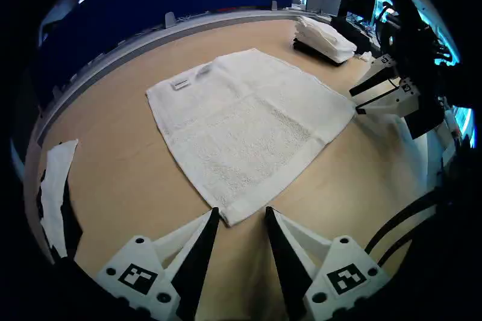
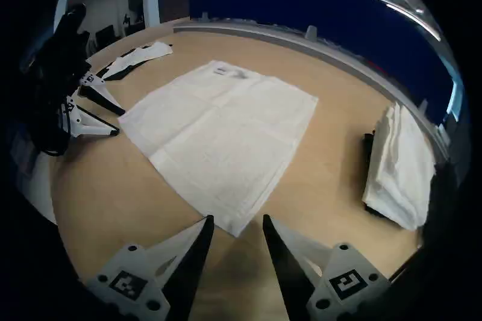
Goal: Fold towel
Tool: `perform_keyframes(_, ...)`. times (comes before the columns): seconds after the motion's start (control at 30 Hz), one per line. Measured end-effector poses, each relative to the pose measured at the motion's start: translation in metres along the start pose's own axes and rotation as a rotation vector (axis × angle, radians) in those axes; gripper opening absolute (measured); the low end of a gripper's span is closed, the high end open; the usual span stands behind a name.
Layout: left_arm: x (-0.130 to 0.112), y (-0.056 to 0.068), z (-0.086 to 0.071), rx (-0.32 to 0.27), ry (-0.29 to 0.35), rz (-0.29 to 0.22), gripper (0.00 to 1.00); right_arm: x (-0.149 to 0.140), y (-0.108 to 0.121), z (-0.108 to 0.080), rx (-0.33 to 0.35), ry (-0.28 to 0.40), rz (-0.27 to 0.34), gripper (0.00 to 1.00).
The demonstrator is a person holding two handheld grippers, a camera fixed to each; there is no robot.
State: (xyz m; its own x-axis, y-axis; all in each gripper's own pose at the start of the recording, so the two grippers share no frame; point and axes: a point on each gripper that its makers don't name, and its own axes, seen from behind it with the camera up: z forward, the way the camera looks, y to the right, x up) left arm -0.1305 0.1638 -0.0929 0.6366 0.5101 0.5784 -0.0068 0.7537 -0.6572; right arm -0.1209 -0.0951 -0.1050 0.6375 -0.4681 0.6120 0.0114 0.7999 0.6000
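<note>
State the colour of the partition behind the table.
Blue; the partition shows best in the right gripper view.

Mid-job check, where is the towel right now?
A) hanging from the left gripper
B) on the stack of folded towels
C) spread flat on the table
C: the towel lies flat on the table, with the left gripper and right gripper open at its corners.

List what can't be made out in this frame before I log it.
- Left gripper view: the tag on the towel is too small to make out.
- Left gripper view: white cloth cut off by the image edge.
- Right gripper view: the folded stack mostly hides the dark tray under it; towel count unclear.
</note>
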Motion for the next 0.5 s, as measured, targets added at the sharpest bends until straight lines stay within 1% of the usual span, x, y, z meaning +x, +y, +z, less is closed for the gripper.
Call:
perform_keyframes(0.13, 0.0000, 0.0005, -0.0007, -0.001, 0.000, 0.004, 0.54, -0.0060, -0.0047, 0.0028, 0.007, -0.011, 0.006, 0.61)
perform_keyframes(0.27, -0.0007, 0.0002, -0.0025, 0.000, 0.000, 0.000, 0.54, -0.0084, -0.0084, 0.0031, 0.015, -0.012, 0.008, 0.50)
perform_keyframes(0.5, -0.0017, 0.0005, -0.0018, 0.003, -0.001, 0.000, 0.52, -0.0074, -0.0067, 0.0028, 0.012, -0.010, 0.031, 0.41)
